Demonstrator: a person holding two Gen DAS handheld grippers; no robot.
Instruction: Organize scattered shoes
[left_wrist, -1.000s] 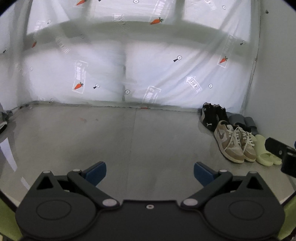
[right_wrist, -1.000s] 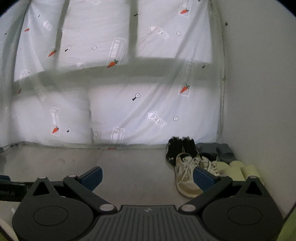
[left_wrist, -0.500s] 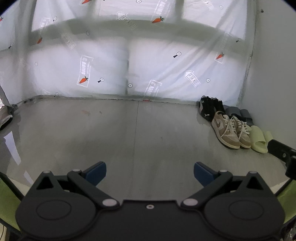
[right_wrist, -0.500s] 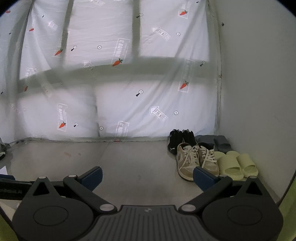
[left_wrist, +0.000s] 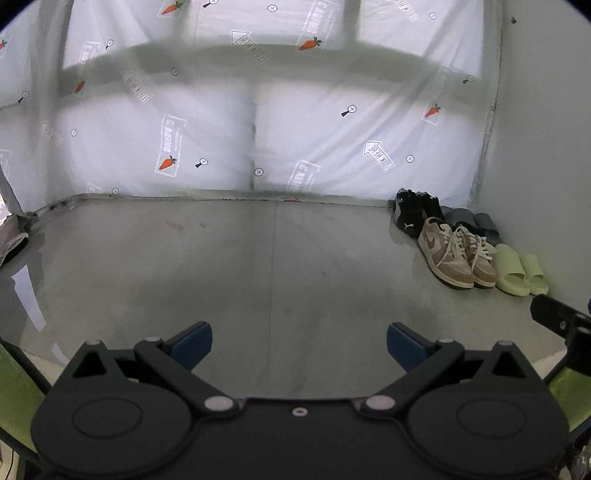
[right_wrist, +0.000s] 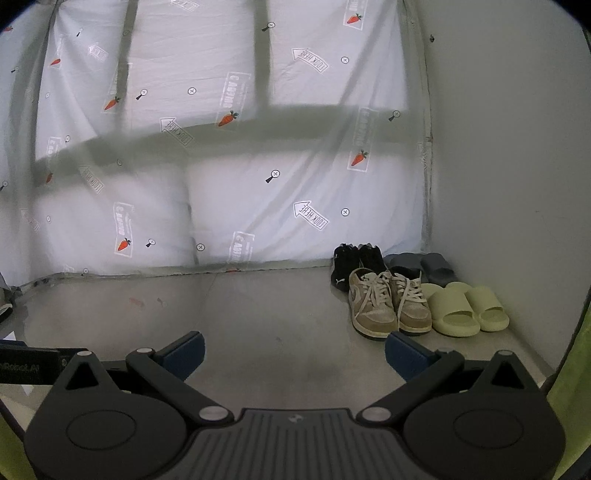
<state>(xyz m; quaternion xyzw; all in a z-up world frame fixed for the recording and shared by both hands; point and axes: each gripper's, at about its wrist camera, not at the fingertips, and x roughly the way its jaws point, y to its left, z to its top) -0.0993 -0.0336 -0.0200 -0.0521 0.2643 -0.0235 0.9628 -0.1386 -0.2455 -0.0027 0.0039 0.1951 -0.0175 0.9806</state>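
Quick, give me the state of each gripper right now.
Left gripper: open, holding nothing, above bare floor.
Right gripper: open, holding nothing, tan sneakers ahead of it, untouched.

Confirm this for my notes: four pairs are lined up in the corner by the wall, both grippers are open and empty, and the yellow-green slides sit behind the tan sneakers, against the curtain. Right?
Not quite. The yellow-green slides sit beside the tan sneakers, in the front row on the wall side; the right wrist view shows it. The black sneakers stand behind the tan pair, by the curtain. The rest holds.
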